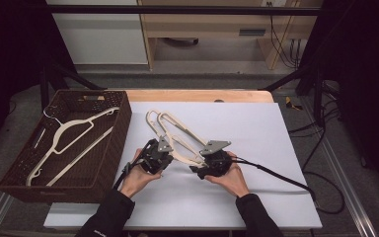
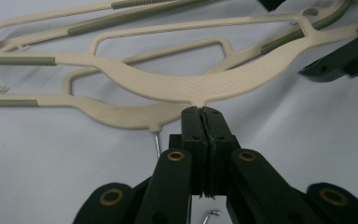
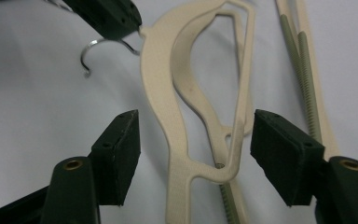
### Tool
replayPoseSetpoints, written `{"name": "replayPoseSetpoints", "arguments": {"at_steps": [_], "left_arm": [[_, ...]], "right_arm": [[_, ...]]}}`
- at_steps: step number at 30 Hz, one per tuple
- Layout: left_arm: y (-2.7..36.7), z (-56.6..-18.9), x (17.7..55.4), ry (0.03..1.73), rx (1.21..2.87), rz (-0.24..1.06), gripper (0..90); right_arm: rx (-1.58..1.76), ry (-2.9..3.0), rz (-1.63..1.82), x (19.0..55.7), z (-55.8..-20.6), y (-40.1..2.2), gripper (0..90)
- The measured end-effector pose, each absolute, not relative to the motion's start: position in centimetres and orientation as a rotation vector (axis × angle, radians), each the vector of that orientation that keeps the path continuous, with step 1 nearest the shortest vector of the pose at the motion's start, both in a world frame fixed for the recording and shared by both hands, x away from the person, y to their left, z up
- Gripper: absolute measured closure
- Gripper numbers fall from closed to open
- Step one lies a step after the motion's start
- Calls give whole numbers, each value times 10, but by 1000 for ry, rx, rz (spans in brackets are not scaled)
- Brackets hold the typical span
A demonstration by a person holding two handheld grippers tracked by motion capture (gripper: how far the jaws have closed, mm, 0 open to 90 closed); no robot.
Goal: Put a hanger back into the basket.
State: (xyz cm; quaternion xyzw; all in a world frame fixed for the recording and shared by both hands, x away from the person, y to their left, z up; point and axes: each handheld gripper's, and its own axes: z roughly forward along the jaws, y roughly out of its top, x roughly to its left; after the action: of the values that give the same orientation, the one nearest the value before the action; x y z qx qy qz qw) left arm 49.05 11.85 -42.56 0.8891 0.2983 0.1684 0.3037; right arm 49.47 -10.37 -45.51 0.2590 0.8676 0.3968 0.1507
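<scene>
Two cream hangers (image 1: 175, 133) lay stacked on the white surface (image 1: 256, 133), long axes running away from the person; the left hand-held gripper (image 1: 164, 154) pinched the upper hanger's neck, while the right hand-held gripper (image 3: 193, 158) straddled its shoulder, jaws spread.

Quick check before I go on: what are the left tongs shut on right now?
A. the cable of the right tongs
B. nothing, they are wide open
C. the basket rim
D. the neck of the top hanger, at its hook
D: in the left gripper view the left tongs are clamped at the neck of the top hanger, where its wire hook comes out.
</scene>
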Motion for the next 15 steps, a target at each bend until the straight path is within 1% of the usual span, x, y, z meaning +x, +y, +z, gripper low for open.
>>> {"name": "replayPoseSetpoints", "arguments": {"at_steps": [3,8,10,11,15], "left_arm": [[115,-425,488,798,2365,435,885],[114,-426,488,833,2375,430,885],[114,-425,488,834,2377,427,885],[114,-425,488,843,2367,403,884],[111,-423,487,835,2367,408,884]], "right_arm": [[683,2476,1089,493,-458,-96,402],[615,2478,1047,491,-462,-94,433],[585,2469,1034,489,-461,-91,464],[587,2468,1041,487,-460,-89,482],[554,2497,1066,486,-459,-85,641]]}}
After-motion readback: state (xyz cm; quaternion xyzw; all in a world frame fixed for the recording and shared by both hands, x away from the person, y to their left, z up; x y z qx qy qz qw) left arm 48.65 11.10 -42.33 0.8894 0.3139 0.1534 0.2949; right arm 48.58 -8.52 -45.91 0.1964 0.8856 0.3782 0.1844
